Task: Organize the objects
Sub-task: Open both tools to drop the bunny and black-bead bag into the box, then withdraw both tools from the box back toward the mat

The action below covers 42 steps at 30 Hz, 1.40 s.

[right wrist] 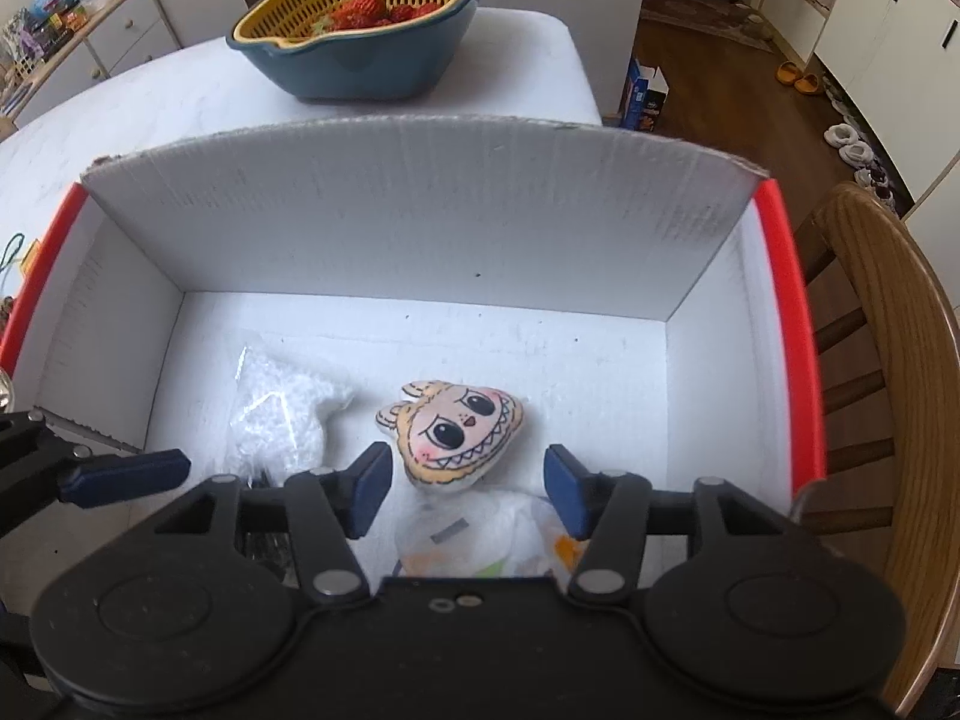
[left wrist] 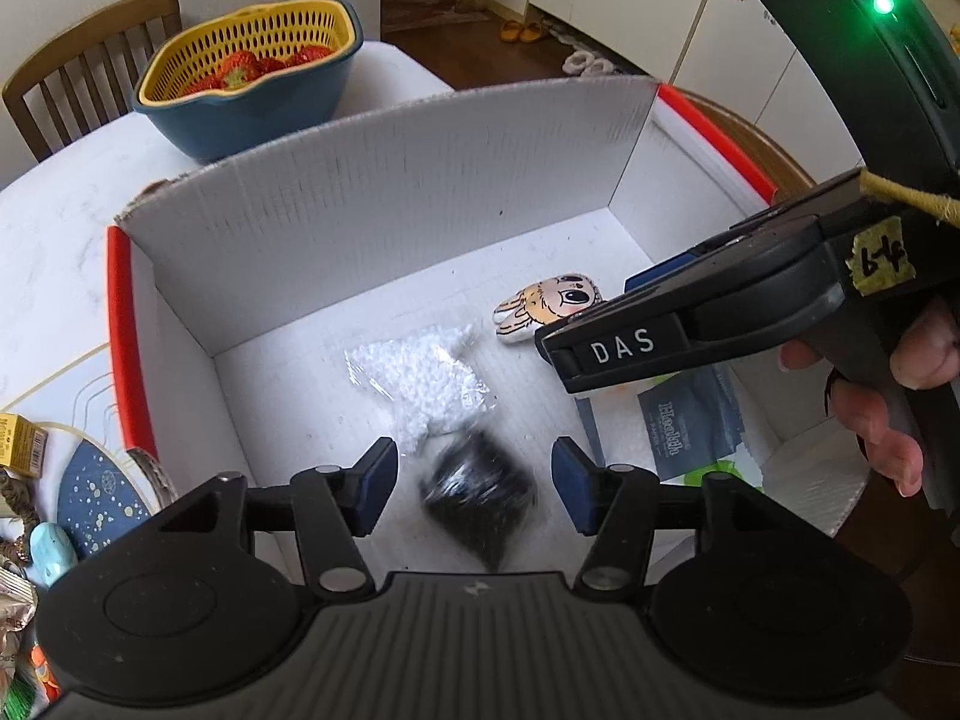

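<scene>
A white cardboard box [left wrist: 384, 192] with red side edges holds the task's objects. My left gripper [left wrist: 474, 462] hangs open over its floor. A small black bag [left wrist: 480, 498] shows blurred between and below the blue pads, touching neither. Behind it lies a clear bag of white beads [left wrist: 420, 384]. A cartoon-face plush [right wrist: 459, 432] rests mid-floor, just beyond my right gripper [right wrist: 465, 474]. That gripper is open too, with a printed pouch [right wrist: 480, 534] lying loose under its fingers. In the left wrist view a hand grips the right gripper's black housing [left wrist: 720, 324].
A blue bowl with a yellow strainer of strawberries [right wrist: 366, 18] stands on the white table behind the box. A wooden chair [right wrist: 882, 372] is close to the box's right side. Small items and a dark blue coaster [left wrist: 96, 492] lie left of the box.
</scene>
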Available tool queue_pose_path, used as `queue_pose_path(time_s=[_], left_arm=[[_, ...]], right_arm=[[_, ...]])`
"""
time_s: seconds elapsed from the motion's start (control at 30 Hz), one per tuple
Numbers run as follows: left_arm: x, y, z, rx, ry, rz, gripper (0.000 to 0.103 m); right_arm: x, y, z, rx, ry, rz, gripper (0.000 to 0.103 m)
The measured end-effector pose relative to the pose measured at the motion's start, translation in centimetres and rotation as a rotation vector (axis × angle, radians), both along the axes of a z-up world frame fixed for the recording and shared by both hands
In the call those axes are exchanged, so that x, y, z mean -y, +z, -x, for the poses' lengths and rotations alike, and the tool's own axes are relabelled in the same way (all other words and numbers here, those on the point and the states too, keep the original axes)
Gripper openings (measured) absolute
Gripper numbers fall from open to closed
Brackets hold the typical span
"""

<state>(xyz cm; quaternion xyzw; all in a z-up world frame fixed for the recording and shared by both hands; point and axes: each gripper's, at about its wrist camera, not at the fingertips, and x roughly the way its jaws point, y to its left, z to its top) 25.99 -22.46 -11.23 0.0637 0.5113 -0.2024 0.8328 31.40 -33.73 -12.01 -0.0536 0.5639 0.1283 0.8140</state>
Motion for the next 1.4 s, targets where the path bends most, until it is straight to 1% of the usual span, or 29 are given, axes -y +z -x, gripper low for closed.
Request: queue_pose_path(time_s=[0.23,0.4,0.73,0.93,0.97,1.0,1.03,1.2,1.33,1.4], left_arm=[[-0.7,1.5,0.7,0.045,0.016,0.039,0.056],[-1.2,2.4,1.3,0.077,0.020,0.046,0.056],[-3.9,5.0,2.9,0.154,0.036,0.093,0.056],[-5.9,6.5,4.1,0.192,0.025,0.126,0.056],[-6.2,6.7,4.3,0.198,0.023,0.128,0.057],[-6.6,6.9,4.6,0.205,0.022,0.131,0.061],[-7.0,7.1,4.8,0.212,0.021,0.134,0.062],[-9.1,8.1,5.9,0.232,0.019,0.159,0.062],[-10.7,8.9,6.7,0.252,0.015,0.168,0.063],[-11.5,9.1,7.0,0.258,0.015,0.173,0.067]], right_arm=[[0.5,2.0,0.9,0.037,-0.004,-0.036,0.058],[0.5,3.4,2.0,0.055,0.001,-0.054,0.061],[-0.4,6.0,4.5,0.114,-0.008,-0.071,0.062],[-1.4,7.4,6.3,0.149,-0.019,-0.078,0.063],[-1.5,7.6,6.6,0.156,-0.020,-0.081,0.063],[-1.7,7.9,7.0,0.164,-0.022,-0.085,0.065],[-1.8,8.2,7.3,0.173,-0.022,-0.090,0.067],[-2.3,9.4,9.2,0.215,-0.047,-0.114,0.067],[-2.9,10.3,11.1,0.254,-0.056,-0.138,0.072],[-3.4,10.8,12.1,0.274,-0.057,-0.148,0.075]])
